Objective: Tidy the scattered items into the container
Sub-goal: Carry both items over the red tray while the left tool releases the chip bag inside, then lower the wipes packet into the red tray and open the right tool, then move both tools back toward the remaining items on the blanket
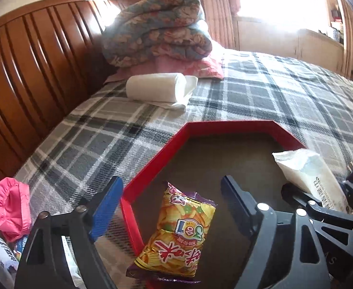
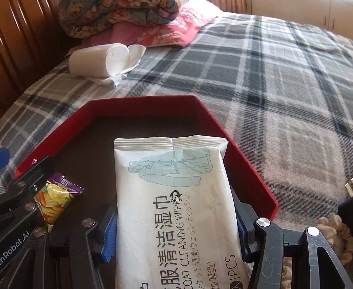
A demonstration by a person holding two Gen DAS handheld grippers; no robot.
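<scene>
Left wrist view: the left gripper [image 1: 174,207] stands with jaws wide apart over the red tray [image 1: 152,166], straddling its near-left rim. The chip bag [image 1: 178,233] lies loose between the fingers, untouched by the pads, its lower end propped on the rim while the rest rests on the tray floor; it looks freshly let go, so it may need a nudge to sit fully inside. A pink cloth [image 1: 11,207] lies outside the tray at the left, with a paper roll [image 1: 157,89] farther up the plaid bed [image 1: 260,91].

Right wrist view: the right gripper [image 2: 176,236] is clamped on the wipes pack [image 2: 174,192], pads pressing both long edges. The pack points into the tray [image 2: 236,139], held low over the floor, apparently ready for release beside the chips [image 2: 56,200].
</scene>
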